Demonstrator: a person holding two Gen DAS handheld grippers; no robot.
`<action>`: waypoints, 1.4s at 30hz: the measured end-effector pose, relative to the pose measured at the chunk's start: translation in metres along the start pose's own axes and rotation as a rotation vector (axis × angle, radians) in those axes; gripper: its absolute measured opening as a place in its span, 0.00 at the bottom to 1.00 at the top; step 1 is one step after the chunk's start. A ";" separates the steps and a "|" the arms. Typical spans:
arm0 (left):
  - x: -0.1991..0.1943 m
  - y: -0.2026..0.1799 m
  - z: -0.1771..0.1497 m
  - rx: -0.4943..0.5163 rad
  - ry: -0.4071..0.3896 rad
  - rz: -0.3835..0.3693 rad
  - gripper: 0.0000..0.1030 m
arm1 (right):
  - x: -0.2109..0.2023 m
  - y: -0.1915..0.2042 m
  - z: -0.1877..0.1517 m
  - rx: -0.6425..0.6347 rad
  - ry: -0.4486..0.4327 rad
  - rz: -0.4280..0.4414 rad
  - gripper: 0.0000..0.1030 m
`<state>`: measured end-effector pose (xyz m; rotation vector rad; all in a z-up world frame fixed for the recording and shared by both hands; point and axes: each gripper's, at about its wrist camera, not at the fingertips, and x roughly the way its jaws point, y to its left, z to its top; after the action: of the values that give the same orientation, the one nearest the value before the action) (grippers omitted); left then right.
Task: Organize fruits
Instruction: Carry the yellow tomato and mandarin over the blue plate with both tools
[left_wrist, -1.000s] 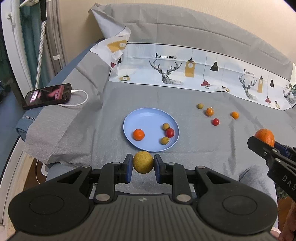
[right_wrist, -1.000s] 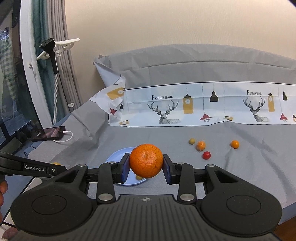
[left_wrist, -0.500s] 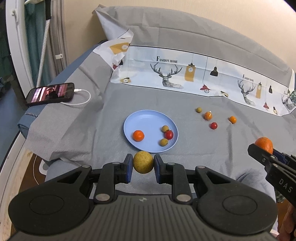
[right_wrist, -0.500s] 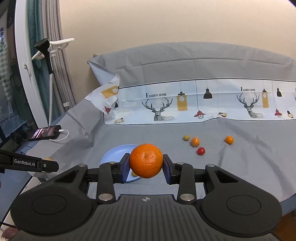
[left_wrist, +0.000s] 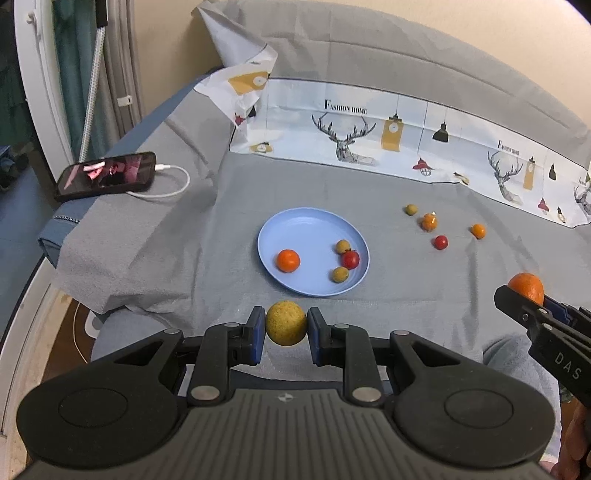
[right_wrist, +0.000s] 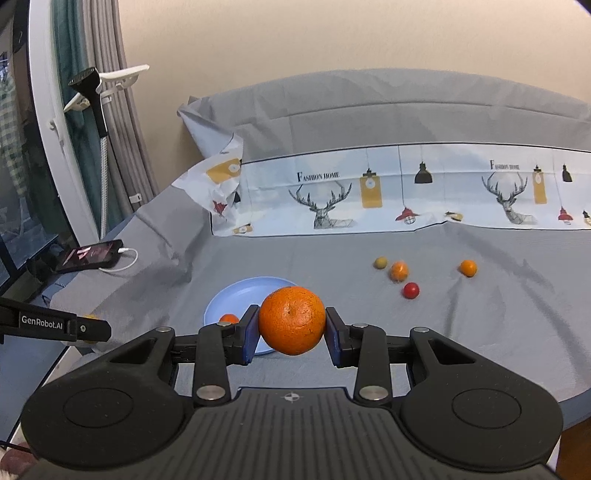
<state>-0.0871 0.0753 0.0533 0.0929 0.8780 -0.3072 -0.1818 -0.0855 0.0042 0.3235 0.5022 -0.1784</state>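
My left gripper (left_wrist: 286, 334) is shut on a yellow round fruit (left_wrist: 286, 322), held just in front of the near rim of the blue plate (left_wrist: 306, 229). The plate holds a small orange (left_wrist: 288, 260), a red tomato (left_wrist: 350, 259) and two small yellow-green fruits. My right gripper (right_wrist: 291, 334) is shut on a large orange (right_wrist: 291, 319), off to the right of the plate; the same orange (left_wrist: 526, 286) shows at the right edge of the left wrist view. Several small fruits lie loose on the grey cloth right of the plate, among them a red tomato (left_wrist: 440, 242).
A phone (left_wrist: 107, 175) on a white charging cable lies at the bed's left edge. A printed cloth (left_wrist: 369, 136) with deer runs along the back against a grey pillow. The bed edge drops off at the left and near side. A white stand (right_wrist: 99, 92) rises at far left.
Both views have shifted only slightly; the plate and loose fruits sit a little differently in frame. Each gripper keeps its fruit.
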 end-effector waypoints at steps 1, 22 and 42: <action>0.003 0.000 0.001 0.000 0.008 -0.001 0.26 | 0.002 0.001 0.000 -0.004 0.005 0.001 0.37; 0.081 0.009 0.045 -0.014 0.101 0.012 0.26 | 0.070 0.014 0.014 -0.096 0.091 -0.021 0.37; 0.223 0.005 0.108 0.031 0.168 0.062 0.26 | 0.218 0.031 0.015 -0.124 0.267 0.059 0.37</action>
<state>0.1279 0.0075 -0.0502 0.1761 1.0351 -0.2578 0.0205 -0.0815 -0.0841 0.2419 0.7637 -0.0457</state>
